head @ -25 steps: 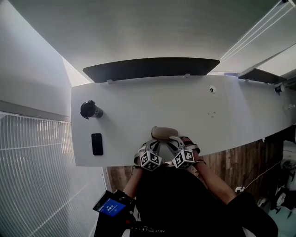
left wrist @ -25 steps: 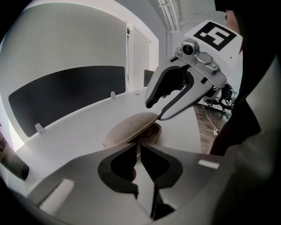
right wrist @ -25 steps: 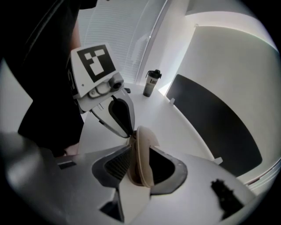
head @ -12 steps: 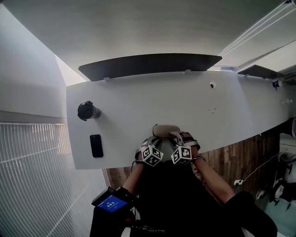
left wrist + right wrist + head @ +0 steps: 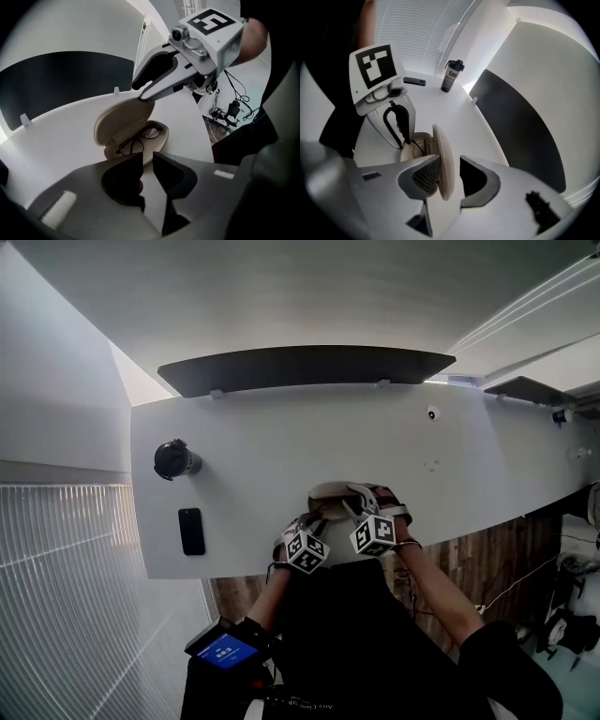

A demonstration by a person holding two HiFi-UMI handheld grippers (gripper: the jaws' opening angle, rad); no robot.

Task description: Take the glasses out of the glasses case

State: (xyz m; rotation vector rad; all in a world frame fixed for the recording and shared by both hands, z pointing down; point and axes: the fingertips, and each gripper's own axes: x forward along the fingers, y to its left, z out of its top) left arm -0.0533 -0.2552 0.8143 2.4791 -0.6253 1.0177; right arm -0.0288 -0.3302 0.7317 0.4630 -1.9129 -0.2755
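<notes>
Glasses (image 5: 133,143) lie in the open glasses case (image 5: 162,135); right gripper (image 5: 450,158) jaws, just opened, straddle its lid (image 5: 443,164); left gripper (image 5: 147,155) narrowly parted, empty.

From the head view, my left gripper (image 5: 314,521) and right gripper (image 5: 351,506) cover most of the glasses case (image 5: 328,490), and the glasses can't be seen there. The lid (image 5: 443,161) (standing between my just-widened right jaws) screens the case's inside. My left jaws hide its near rim, so I can't tell whether they pinch it.
</notes>
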